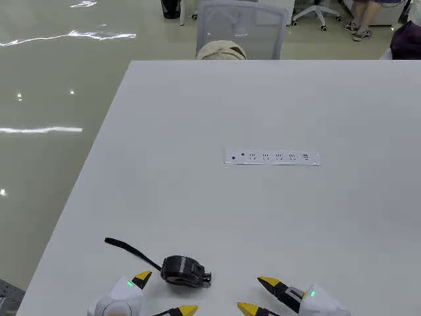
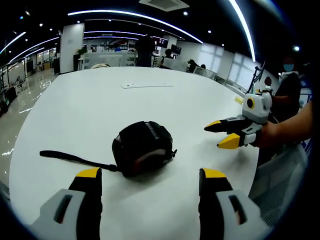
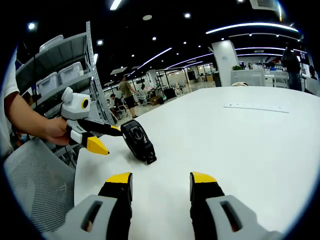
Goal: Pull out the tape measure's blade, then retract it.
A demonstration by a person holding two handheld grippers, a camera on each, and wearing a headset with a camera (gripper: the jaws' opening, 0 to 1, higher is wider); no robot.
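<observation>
White table. Left gripper and right gripper at its near edge, jaws spread, gripping nothing. Black tape measure lies just ahead of left jaws, untouched; right jaws apart to its side. Strap trails left.

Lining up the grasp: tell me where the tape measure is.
In the head view the tape measure lies near the front edge of the table, ahead of the left gripper, left of the right gripper.
</observation>
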